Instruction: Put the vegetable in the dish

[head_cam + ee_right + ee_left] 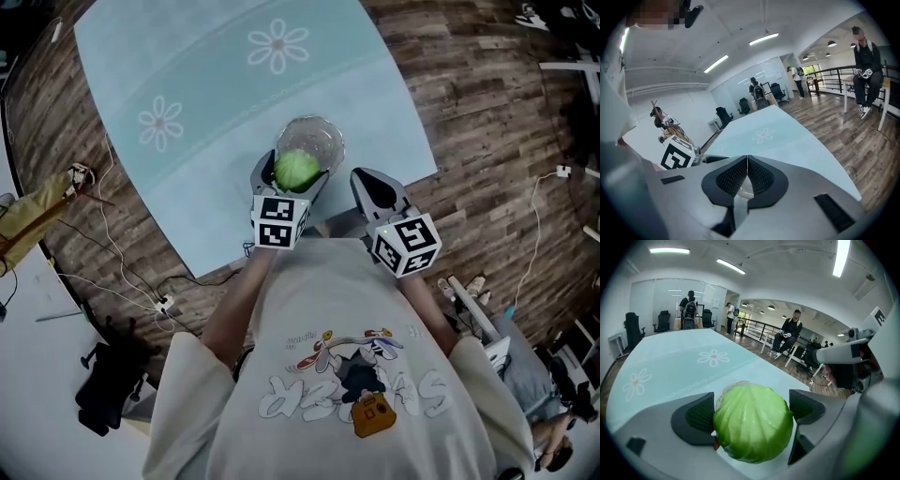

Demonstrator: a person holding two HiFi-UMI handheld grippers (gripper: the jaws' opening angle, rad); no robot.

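Note:
A round green cabbage (297,170) (753,422) is gripped between the jaws of my left gripper (295,173) (753,412), which is shut on it. It hangs at the near rim of a clear glass dish (311,141) on the pale blue tablecloth (216,112); in the left gripper view the dish (736,386) peeks out behind the cabbage. My right gripper (373,188) (747,174) is shut with its pads pressed together and nothing held, just right of the dish by the table's near edge.
The tablecloth (670,366) bears white flower prints (278,44). Wood floor (487,112) surrounds the table, with cables and a power strip (164,304) at the left. People and office chairs stand far off in the room.

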